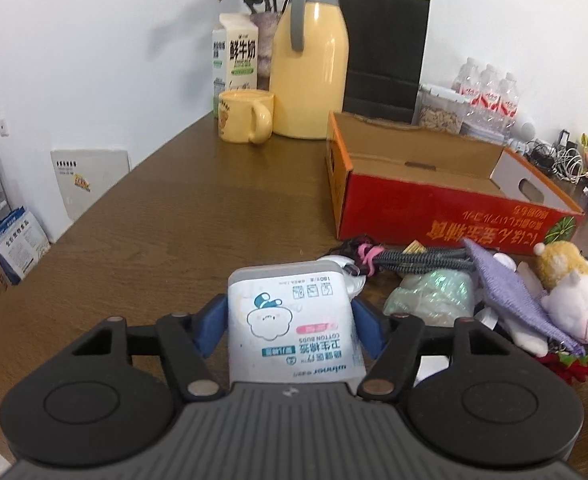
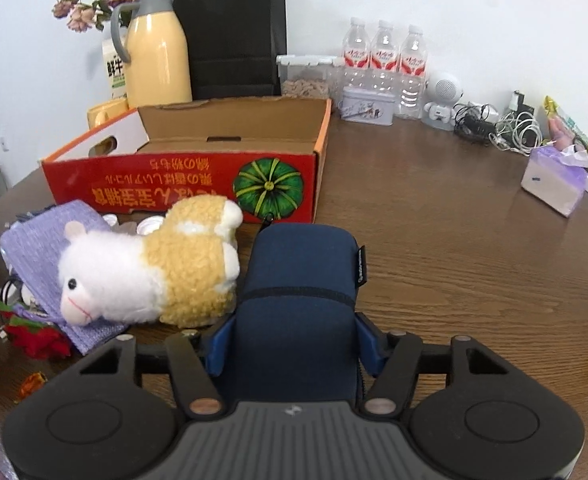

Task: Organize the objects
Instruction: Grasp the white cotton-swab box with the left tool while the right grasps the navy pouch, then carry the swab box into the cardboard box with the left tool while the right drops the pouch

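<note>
My left gripper is shut on a white cotton-bud box, holding it over the brown table. My right gripper is shut on a navy zip pouch that reaches forward toward the open red cardboard box, also in the left wrist view. A white and tan plush alpaca lies on a purple knit pouch left of the navy pouch; both show at the right of the left wrist view, alpaca and purple pouch.
A braided cable, a crinkly green wrapper and a red flower lie in the pile. A yellow jug, mug, milk carton, black bag, water bottles, tin, cables and a tissue pack line the back.
</note>
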Demonstrator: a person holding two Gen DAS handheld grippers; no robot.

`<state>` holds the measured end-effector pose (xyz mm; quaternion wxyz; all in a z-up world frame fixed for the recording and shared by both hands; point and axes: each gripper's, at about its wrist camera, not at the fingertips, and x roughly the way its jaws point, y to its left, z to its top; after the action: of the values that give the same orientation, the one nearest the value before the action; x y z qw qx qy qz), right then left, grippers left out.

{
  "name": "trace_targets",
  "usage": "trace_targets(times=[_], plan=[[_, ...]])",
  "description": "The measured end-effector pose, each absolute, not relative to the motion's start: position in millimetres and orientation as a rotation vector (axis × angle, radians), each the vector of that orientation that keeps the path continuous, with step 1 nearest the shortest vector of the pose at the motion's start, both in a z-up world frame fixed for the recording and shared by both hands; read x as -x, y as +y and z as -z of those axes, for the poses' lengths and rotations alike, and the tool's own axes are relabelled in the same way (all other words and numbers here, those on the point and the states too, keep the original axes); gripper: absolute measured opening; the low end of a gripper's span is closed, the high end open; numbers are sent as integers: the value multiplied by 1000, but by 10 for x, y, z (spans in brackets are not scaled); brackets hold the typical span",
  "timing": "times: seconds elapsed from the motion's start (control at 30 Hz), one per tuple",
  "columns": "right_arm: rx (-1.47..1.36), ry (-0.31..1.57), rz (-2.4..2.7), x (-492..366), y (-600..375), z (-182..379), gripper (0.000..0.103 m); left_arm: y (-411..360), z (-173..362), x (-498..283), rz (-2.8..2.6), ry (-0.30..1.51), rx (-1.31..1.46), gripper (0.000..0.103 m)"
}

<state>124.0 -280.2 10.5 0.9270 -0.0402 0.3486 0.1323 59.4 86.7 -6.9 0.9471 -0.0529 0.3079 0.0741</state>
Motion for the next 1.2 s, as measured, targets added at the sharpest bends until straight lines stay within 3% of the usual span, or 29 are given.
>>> trace_targets(times=[0.33,0.7,0.87,1.2], plan=[[86,556,-296,-1289,-2762,-603,60,780,-435,-746,-91,494,61,66],[81,445,-337,-2137,-2163,-1043,60,399,-1046,-1717,9,419,35,66],[90,486,-322,-2529,-1918,-888,60,236,-975,-2320,18,510,16,66],[127,553,-256,-2966,-1722,-391,60,18,-337,-3084,8,756,-59,66]])
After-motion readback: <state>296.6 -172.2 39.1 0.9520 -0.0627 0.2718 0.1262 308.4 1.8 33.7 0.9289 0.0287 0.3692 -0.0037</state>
